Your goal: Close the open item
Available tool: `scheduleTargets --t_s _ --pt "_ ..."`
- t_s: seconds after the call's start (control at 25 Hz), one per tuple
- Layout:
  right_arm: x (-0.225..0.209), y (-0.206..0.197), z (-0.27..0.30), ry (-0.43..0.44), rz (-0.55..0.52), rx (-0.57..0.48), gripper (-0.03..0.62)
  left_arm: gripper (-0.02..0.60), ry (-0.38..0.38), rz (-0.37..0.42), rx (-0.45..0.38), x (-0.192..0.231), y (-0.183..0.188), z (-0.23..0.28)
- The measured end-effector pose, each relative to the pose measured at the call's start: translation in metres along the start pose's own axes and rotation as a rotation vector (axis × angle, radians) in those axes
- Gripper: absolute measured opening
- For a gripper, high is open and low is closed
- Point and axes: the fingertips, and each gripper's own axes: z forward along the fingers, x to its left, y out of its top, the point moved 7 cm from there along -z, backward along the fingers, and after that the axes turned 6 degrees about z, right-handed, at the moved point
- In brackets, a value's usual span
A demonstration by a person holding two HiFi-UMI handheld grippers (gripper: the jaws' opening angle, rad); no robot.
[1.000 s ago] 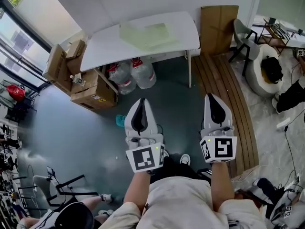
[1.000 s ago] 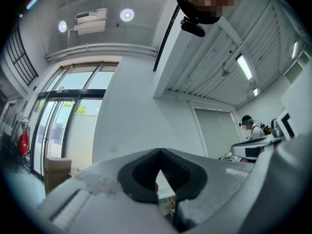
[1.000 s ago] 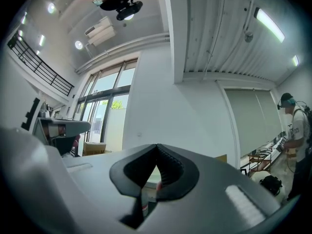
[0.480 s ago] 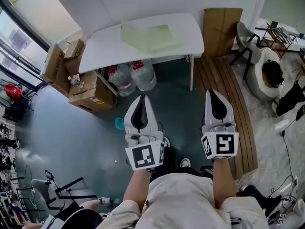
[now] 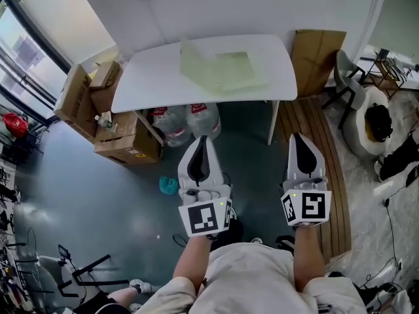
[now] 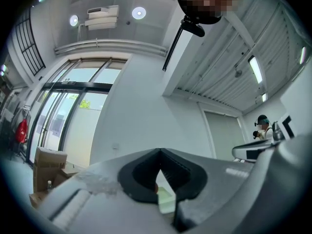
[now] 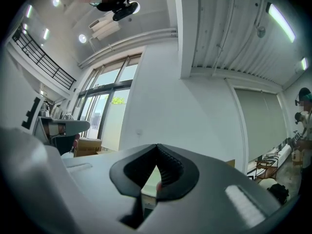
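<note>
A pale green translucent box (image 5: pixel 222 67) lies on the white table (image 5: pixel 150 77), its lid flap raised at the left side. My left gripper (image 5: pixel 201 138) and right gripper (image 5: pixel 300 136) are held side by side over the floor, short of the table's near edge, both pointing toward it. Each has its jaws together with nothing between them. In the left gripper view the left gripper (image 6: pixel 160 151) is shut, and a bit of the green box (image 6: pixel 166 199) shows below the tips. The right gripper view shows the right gripper (image 7: pixel 157 146) shut as well.
Cardboard boxes (image 5: pixel 105 106) are stacked left of the table, and large water bottles (image 5: pixel 186 120) stand under it. A cardboard sheet (image 5: pixel 317 51) leans on the wall at the right, beside a chair (image 5: pixel 347 77) and wooden decking (image 5: pixel 327 169). A teal object (image 5: pixel 169 186) lies on the floor.
The table and box have come nearer and lower in the head view as the person moved toward them. Both grippers stayed shut and level.
</note>
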Motion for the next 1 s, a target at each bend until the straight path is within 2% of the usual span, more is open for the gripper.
scheduleTargets --t_s 0.48,0.76,1.0 --pt "0.032 -0.013 0.108 -0.02 -0.032 0.015 0.002 0.002 -0.01 -0.034 0.024 0.076 -0.04 0.085" --pt "0.044 -0.017 0.143 -0.059 -0.041 -0.002 0.002 0.002 -0.033 -0.058 0.009 0.105 -0.054 0.119" --pt "0.044 -0.021 0.156 -0.075 -0.044 -0.01 0.002 0.002 -0.049 -0.056 0.009 0.111 -0.062 0.132"
